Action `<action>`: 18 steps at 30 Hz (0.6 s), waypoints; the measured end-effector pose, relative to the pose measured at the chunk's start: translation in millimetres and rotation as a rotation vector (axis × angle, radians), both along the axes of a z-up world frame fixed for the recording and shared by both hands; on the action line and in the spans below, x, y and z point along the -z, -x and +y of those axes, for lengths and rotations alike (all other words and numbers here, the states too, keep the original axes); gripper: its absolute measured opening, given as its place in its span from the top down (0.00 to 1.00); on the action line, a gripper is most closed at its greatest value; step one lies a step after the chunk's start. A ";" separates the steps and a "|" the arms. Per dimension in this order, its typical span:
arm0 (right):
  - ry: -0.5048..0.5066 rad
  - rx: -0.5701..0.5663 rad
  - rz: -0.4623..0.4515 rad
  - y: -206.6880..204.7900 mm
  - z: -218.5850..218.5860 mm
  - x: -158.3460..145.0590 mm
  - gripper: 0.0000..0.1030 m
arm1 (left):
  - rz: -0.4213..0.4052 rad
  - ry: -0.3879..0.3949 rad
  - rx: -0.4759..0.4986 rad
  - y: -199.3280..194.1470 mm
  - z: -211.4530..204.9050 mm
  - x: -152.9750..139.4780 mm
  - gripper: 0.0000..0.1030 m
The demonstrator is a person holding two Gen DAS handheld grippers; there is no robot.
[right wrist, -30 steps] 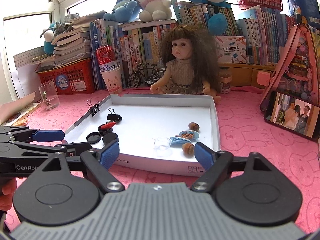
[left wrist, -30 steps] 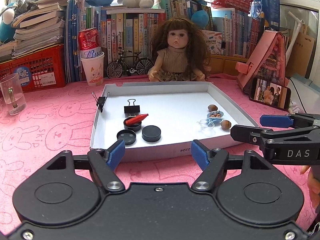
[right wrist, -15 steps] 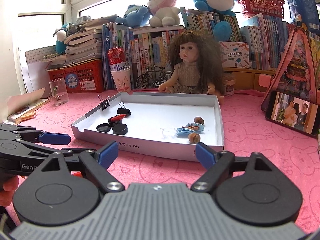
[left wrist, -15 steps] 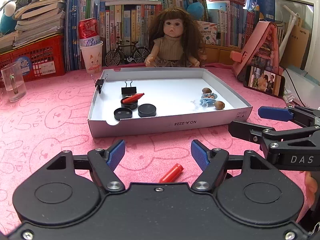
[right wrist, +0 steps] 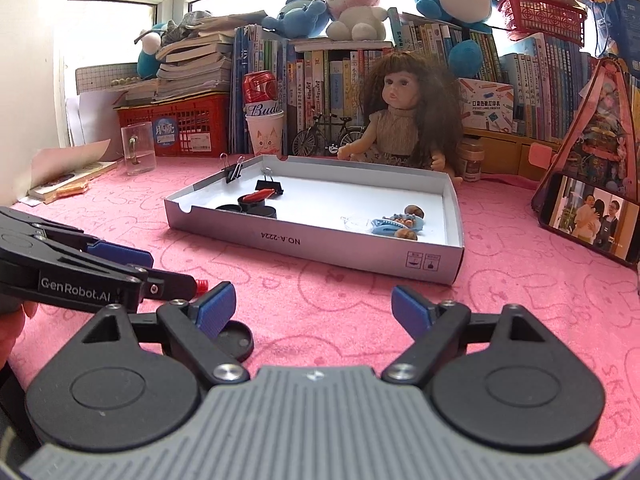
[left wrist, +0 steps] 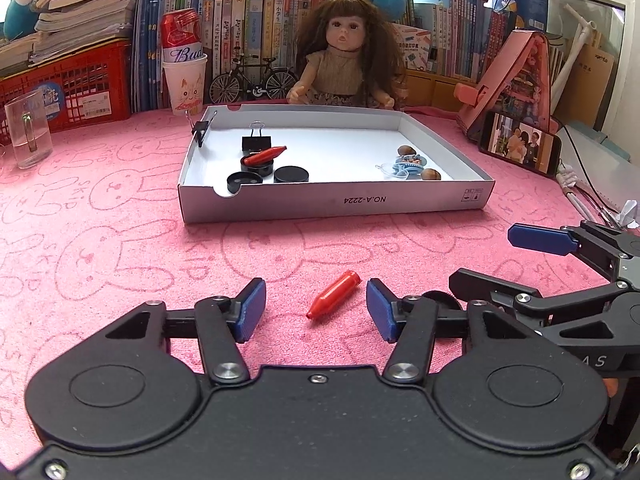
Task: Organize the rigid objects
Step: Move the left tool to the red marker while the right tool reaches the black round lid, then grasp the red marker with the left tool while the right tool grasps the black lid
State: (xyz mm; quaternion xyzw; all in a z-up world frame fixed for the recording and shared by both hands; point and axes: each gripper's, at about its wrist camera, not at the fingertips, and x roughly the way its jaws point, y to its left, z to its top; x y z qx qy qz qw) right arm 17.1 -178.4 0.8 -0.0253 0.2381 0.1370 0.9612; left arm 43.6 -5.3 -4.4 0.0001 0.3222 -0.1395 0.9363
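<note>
The red cone-shaped cap (left wrist: pixel 334 294) is lying on its side on the pink worktop (left wrist: pixel 120 248), in front of the white tray (left wrist: pixel 336 200) and apart from it, and it is now sitting squarely between the blue fingers (left wrist: pixel 251 309) of the left gripper (left wrist: pixel 316 309). A second ago this cap was not showing in the left wrist view at all and the tray was filling the foreground; since then both hands have been drawing back and sinking toward the cloth, so the tray is now standing farther off. The left fingers are closing around the cap, though they are not yet touching it, which suggests the grasp is only beginning. The right gripper (right wrist: pixel 313 312) is hanging with its fingers spread wide and nothing between them; a black round lid (right wrist: pixel 236 340) is lying on the cloth just beside and partly under its left finger, and it looks like the next candidate for pickup. Inside the tray, a second red cap (left wrist: pixel 265 155) is resting on black lids near a binder clip (left wrist: pixel 256 142), with nuts and a blue hair clip (left wrist: pixel 409 163) toward the right. The tray's near wall is reading "NO.A-2224" upside down. The can (left wrist: pixel 181 38) in the paper cup is showing "Bud", the left gripper's arm is reading "GenRobot.AI" in the right view, and the right gripper's body is showing letters ending in "AS".
</note>
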 end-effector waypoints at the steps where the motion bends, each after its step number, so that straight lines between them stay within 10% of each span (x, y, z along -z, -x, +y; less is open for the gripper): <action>1: 0.000 -0.008 0.002 1.8 0.4 1.3 0.12 | 0.003 -0.002 0.000 0.8 0.7 0.8 0.57; 18: 0.050 -0.092 0.036 9.5 28.6 10.0 0.22 | -0.025 -0.070 -0.052 1.2 14.5 3.8 0.64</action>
